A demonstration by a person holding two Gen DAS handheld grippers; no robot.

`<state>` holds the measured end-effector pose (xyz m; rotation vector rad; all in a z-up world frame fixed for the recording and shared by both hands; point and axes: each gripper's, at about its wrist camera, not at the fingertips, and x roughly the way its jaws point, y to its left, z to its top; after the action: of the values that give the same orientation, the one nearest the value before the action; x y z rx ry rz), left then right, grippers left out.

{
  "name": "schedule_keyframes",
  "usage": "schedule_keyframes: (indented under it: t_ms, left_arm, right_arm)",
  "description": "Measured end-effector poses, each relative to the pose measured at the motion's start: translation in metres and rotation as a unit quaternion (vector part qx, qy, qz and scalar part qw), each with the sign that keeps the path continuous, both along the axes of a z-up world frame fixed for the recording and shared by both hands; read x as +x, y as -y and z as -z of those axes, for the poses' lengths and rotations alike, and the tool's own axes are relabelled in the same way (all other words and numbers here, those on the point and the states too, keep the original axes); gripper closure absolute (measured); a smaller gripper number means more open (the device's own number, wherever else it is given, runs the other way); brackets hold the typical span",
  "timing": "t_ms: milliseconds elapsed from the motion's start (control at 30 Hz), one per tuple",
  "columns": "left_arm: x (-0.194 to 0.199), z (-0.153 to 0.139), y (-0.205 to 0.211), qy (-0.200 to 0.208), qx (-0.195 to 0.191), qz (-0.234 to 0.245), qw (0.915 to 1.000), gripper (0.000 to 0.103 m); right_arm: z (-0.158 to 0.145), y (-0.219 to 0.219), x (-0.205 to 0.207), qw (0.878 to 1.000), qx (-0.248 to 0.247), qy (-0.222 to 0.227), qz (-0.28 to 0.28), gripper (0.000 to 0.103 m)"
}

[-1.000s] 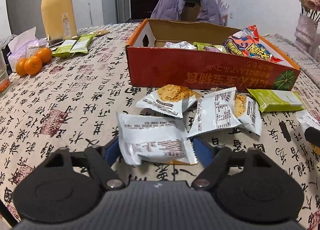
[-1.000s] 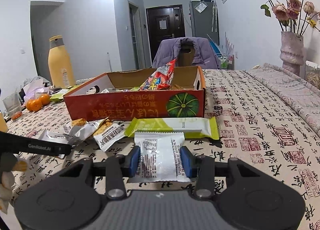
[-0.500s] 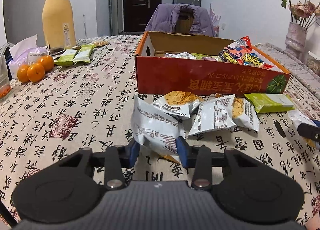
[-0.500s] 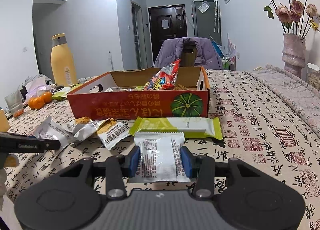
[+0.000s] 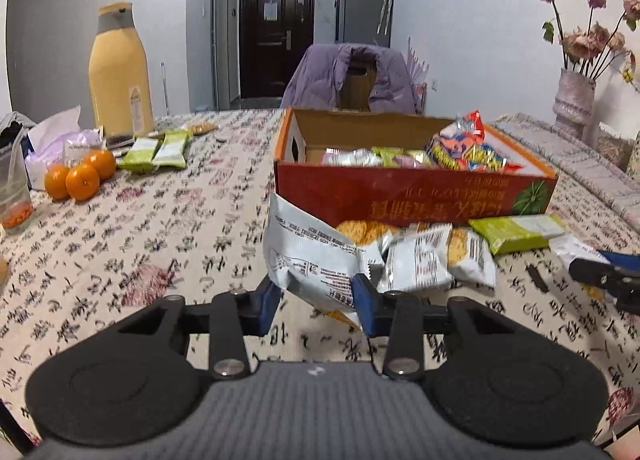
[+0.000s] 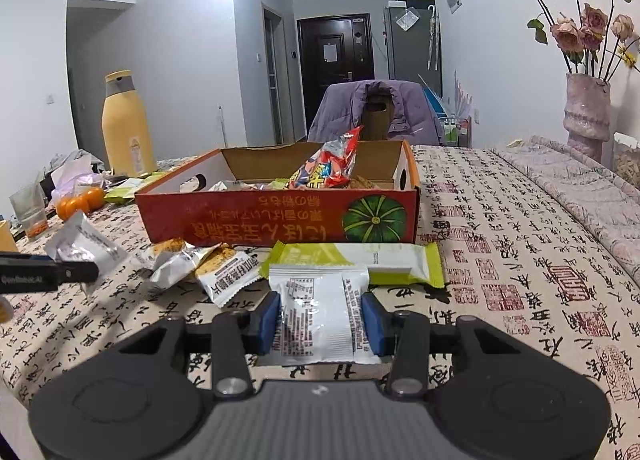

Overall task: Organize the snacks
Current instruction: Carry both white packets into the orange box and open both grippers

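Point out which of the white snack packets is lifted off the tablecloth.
The white packet pinched in the left gripper: it tilts up off the cloth, while the other white packets lie flat before the box.

- Left wrist view: low over the table, looking along its own fingers toward the red snack box — near, slightly from the box's left.
- Right wrist view: similarly low, facing the same box from its right end.
- Shared: box, chair, door; each seems to catch the other gripper's tip at its edge.
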<state>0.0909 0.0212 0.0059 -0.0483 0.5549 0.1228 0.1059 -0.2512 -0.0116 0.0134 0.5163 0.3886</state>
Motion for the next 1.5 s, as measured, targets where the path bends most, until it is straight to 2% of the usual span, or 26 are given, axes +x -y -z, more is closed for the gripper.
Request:
schedule_keyframes:
  t_ms: [367, 833, 967, 1167, 1500]
  left_arm:
    - [0.017, -0.029, 0.013, 0.048, 0.008, 0.018, 0.9987, 0.063]
    - [0.079, -0.068, 0.029, 0.097, 0.026, 0.027, 0.9946, 0.063]
    - [0.099, -0.077, 0.029, 0.1, 0.029, 0.024, 0.9943, 0.063]
    - [0.129, -0.081, 0.031, 0.091, 0.058, 0.024, 0.9939, 0.063]
    - [0.179, -0.062, 0.033, 0.06, 0.077, 0.008, 0.9952, 0.063]
  right_arm:
    - [-0.018, -0.009, 0.016, 0.999, -0.002, 0.032, 0.003, 0.06]
    - [-0.07, -0.052, 0.079, 0.995, -0.014, 0.101, -0.013, 0.06]
    - [-0.078, -0.066, 0.104, 0.994, -0.027, 0.103, -0.013, 0.06]
    - [-0.082, -0.079, 0.147, 0.995, -0.04, 0.086, -0.005, 0.06]
    - [-0.071, -0.092, 0.196, 0.997, -0.057, 0.046, 0.006, 0.06]
